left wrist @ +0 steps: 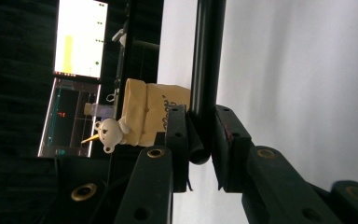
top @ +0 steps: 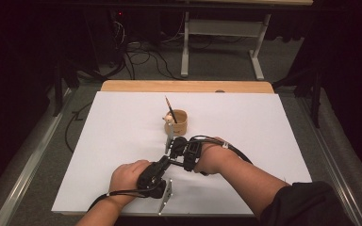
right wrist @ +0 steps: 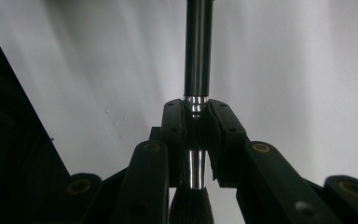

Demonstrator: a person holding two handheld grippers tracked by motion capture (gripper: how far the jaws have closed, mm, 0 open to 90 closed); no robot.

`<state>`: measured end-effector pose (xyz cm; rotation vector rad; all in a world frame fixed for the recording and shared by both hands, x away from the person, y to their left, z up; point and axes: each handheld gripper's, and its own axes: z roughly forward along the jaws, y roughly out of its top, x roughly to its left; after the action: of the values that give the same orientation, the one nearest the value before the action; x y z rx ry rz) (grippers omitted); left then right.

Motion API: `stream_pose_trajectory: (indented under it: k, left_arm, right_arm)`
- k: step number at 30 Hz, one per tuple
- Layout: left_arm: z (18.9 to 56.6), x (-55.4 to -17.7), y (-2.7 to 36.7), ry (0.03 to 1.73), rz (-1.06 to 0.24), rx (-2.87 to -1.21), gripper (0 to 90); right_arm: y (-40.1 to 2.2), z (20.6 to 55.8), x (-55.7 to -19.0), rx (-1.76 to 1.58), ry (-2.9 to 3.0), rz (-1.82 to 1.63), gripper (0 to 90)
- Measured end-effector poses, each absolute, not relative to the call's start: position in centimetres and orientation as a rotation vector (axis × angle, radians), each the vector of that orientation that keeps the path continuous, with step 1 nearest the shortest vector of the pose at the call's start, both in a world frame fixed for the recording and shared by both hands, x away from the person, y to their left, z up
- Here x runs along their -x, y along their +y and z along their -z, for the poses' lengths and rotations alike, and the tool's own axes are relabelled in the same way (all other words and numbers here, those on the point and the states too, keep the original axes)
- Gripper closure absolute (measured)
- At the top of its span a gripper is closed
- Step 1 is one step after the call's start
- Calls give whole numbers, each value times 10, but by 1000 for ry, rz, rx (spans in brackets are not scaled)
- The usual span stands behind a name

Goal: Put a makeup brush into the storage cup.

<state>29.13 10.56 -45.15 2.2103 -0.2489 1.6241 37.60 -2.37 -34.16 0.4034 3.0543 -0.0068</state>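
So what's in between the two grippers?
A black brush handle bridges them. The right gripper clamps its silver ferrule, seen in the right gripper view; the left gripper pinches its far end, seen in the left gripper view.

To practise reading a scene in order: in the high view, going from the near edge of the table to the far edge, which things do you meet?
Left gripper in the near hand → right gripper → wooden cup holding a pencil → bare wooden table edge beyond the white sheet.
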Motion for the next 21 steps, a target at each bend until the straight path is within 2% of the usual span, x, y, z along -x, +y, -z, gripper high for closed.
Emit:
stream_pose_trajectory:
  k: [2,13,21]
  left_arm:
    - [449,-290,106,-281,-1657,-2258,780]
    - [450,-292,106,-263,-1626,-2253,788]
    - [450,-293,106,-260,-1614,-2275,789]
  right_arm:
    - [-24,342,-376,-402,3054,5,796]
    - [-23,341,-375,-399,3053,-16,739]
    - [-24,339,-376,-413,3056,-22,635]
